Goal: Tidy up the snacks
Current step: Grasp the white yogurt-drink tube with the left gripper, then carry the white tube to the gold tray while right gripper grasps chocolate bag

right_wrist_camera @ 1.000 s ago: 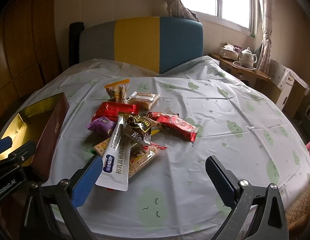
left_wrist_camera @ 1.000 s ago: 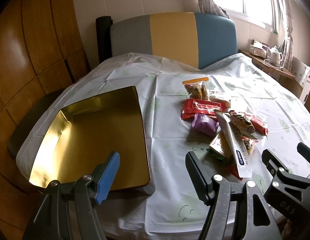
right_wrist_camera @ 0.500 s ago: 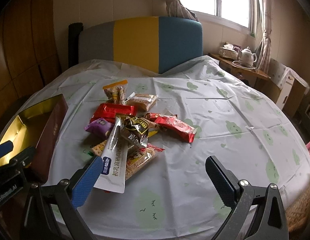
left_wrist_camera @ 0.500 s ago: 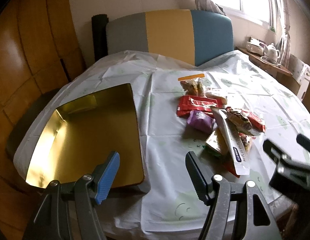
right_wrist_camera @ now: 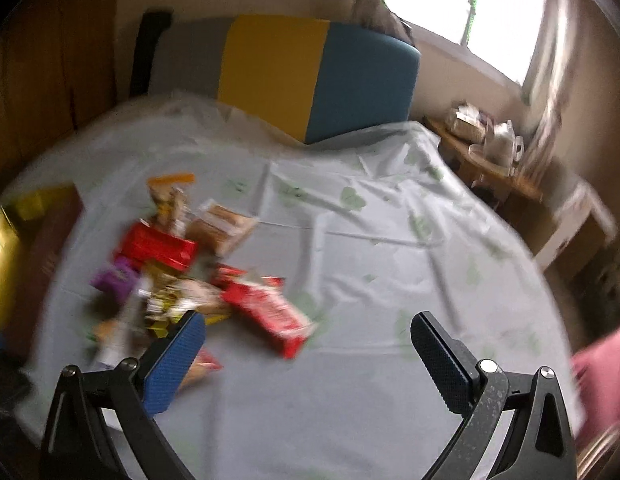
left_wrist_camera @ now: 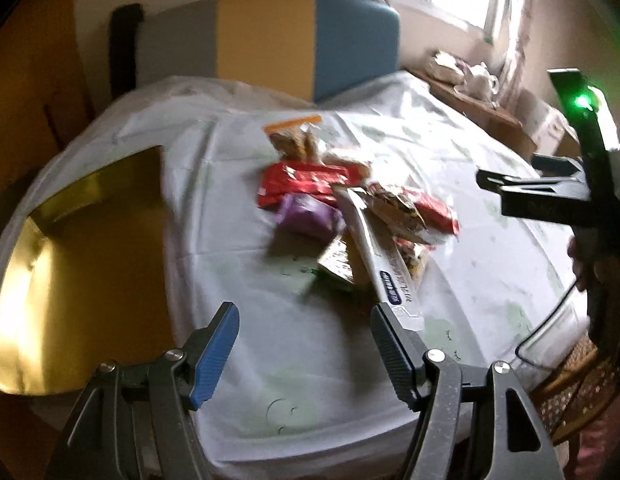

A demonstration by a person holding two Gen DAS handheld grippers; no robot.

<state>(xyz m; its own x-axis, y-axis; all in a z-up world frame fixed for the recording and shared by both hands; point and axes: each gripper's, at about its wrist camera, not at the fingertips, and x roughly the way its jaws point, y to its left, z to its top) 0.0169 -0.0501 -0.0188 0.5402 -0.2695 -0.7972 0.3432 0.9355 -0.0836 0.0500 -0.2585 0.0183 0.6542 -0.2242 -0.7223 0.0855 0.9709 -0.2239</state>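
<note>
The left gripper (left_wrist_camera: 303, 330) hangs above the near edge of the white tablecloth with faint green prints (left_wrist_camera: 269, 280), its jaws spread wide with nothing between them; one pad is blue and ribbed, the other black. The right gripper (right_wrist_camera: 305, 344) is likewise wide apart and empty over the same cloth, again with one blue pad and one black.

Just beyond the left gripper's black finger lies a long white sachet with a blue label band (left_wrist_camera: 380, 256); its printing is too blurred to read. It rests on top of the heap of wrapped snacks (left_wrist_camera: 350, 216) in the middle of the table. Six packets can be told apart there:
- one purple packet (left_wrist_camera: 305, 216)
- one flat red pack (left_wrist_camera: 301, 184) behind it
- one second red pack (right_wrist_camera: 269, 308) on the right side of the heap
- one clear bag with an orange top strip (left_wrist_camera: 293, 136) farthest back
- one brown-and-gold crinkled wrapper (left_wrist_camera: 398, 208)
- the white sachet

Others are buried beneath, and no brand is legible in either view.

To the left, apart from the heap, sits one open rectangular box with a shiny gold lining (left_wrist_camera: 81, 248). A grey, yellow and blue padded headboard (left_wrist_camera: 265, 40) stands behind the table.
</note>
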